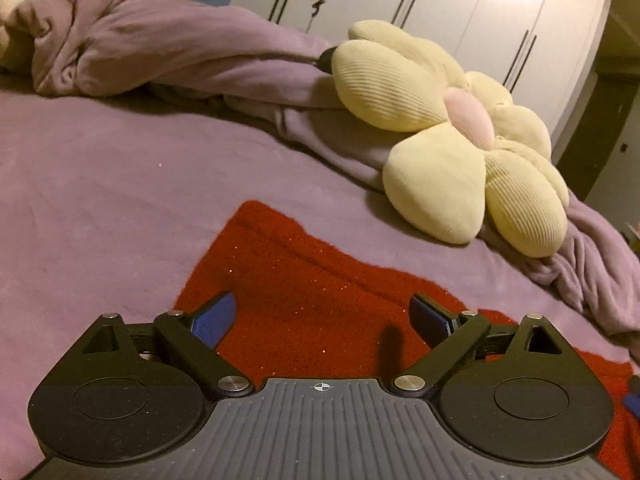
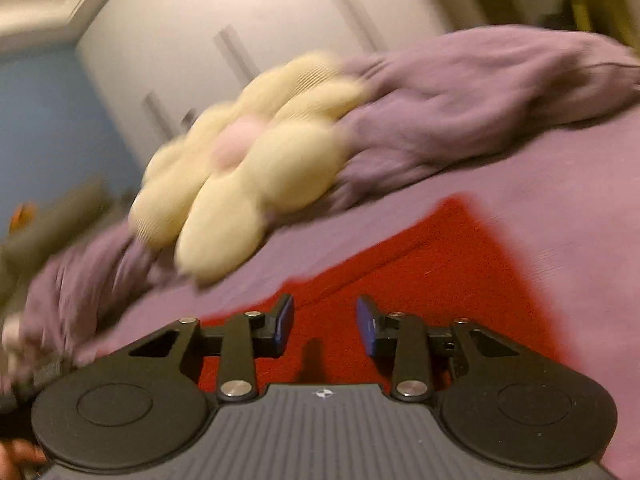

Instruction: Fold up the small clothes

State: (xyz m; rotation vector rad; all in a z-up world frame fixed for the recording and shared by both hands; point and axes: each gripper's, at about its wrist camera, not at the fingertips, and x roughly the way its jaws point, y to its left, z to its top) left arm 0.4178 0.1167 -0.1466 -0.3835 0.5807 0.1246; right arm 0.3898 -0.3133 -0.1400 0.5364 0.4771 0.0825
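While the red garment [image 1: 304,300] is spread flat on the purple bed [image 1: 100,200], near the flower cushion [image 1: 460,136], the left tool [image 1: 324,316] is held over it with fingers wide apart, and the right tool [image 2: 325,326] likewise, parted and empty.

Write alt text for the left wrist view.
The open left tool hovers over a red garment lying flat on a purple bedspread, holding nothing. Beyond it, a cream flower-shaped cushion rests on a bunched purple blanket, with white wardrobe doors behind.
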